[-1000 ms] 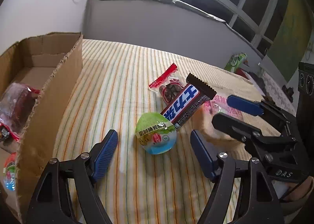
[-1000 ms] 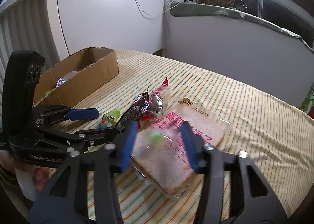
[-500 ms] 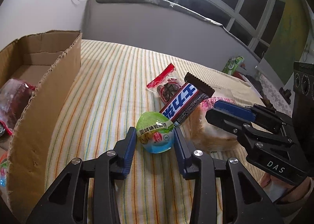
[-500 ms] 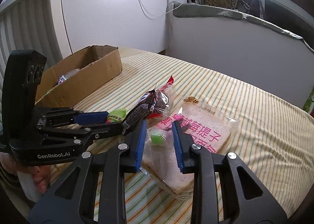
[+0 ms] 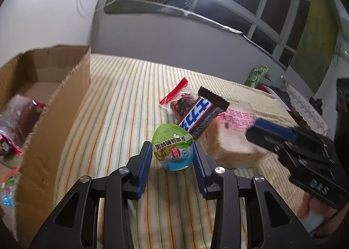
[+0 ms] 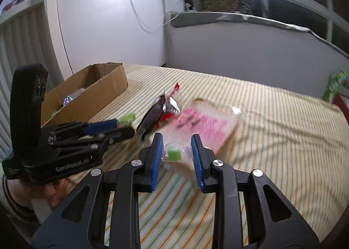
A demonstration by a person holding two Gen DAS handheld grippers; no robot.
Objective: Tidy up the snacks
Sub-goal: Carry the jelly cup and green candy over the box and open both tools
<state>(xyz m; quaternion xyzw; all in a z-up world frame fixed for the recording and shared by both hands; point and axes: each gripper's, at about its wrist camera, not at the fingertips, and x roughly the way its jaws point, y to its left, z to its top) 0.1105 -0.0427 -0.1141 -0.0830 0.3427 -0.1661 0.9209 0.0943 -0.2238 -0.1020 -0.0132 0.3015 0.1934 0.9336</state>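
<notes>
My left gripper [image 5: 172, 158] is shut on a green-lidded jelly cup [image 5: 172, 146] and holds it just above the striped cloth [image 5: 122, 104]. My right gripper [image 6: 177, 154] is shut on a small clear-wrapped green candy [image 6: 174, 153], lifted over the bagged bread slice [image 6: 205, 124]. Behind the cup lie a brown chocolate bar [image 5: 199, 114], a red-sealed packet [image 5: 178, 98] and the bread [image 5: 235, 137]. The cardboard box [image 5: 52, 118] stands at the left with several snacks inside.
The box also shows in the right wrist view [image 6: 87, 94], far left. A green packet [image 5: 255, 76] sits beyond the cloth's far right edge. A grey wall runs behind the table. The right gripper body [image 5: 305, 155] is close on the left gripper's right.
Both grippers closed: the left on the jelly cup, the right on the green candy. Both have since lifted a little; the right view is blurred by motion.
</notes>
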